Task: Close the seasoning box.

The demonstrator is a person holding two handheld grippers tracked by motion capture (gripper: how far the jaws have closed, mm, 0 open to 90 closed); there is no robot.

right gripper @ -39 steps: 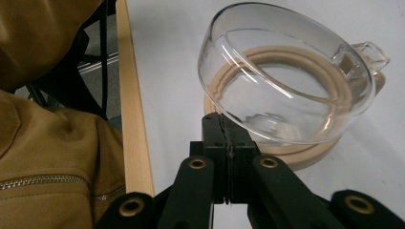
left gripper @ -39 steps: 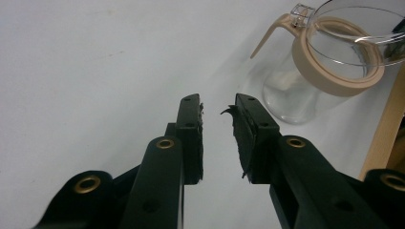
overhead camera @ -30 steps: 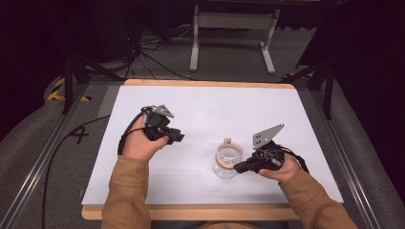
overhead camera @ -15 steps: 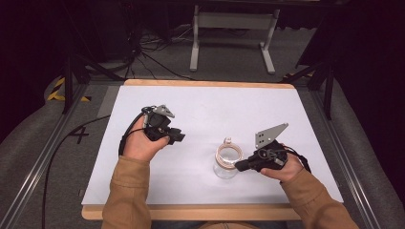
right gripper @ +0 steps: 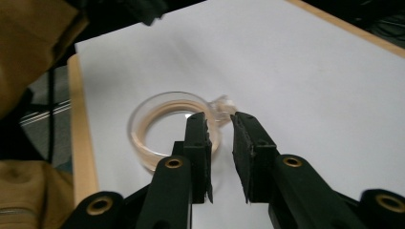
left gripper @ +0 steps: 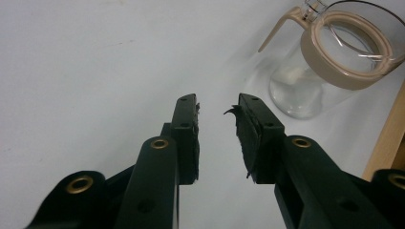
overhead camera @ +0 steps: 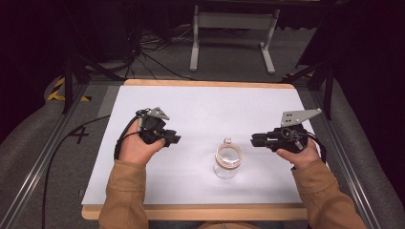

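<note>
Likely light, rigid, slick and breakable, the clear glass jar with a beige collar (overhead camera: 227, 161) invites a rim grip from the right gripper (overhead camera: 254, 140), spread just beside it, with the left gripper (overhead camera: 175, 140) likewise spread.

Lab or recording studio setup, not a home. White-topped table (overhead camera: 205, 109) with wooden edge sits on grey carpet floor (overhead camera: 28, 157), dark surroundings all round. Metal rails (overhead camera: 36, 176) run along both sides of table. Loose black cables (overhead camera: 143, 47) on floor behind, grey metal stand (overhead camera: 231, 21) at back, yellow-black hazard tape (overhead camera: 59, 90) at left.
</note>
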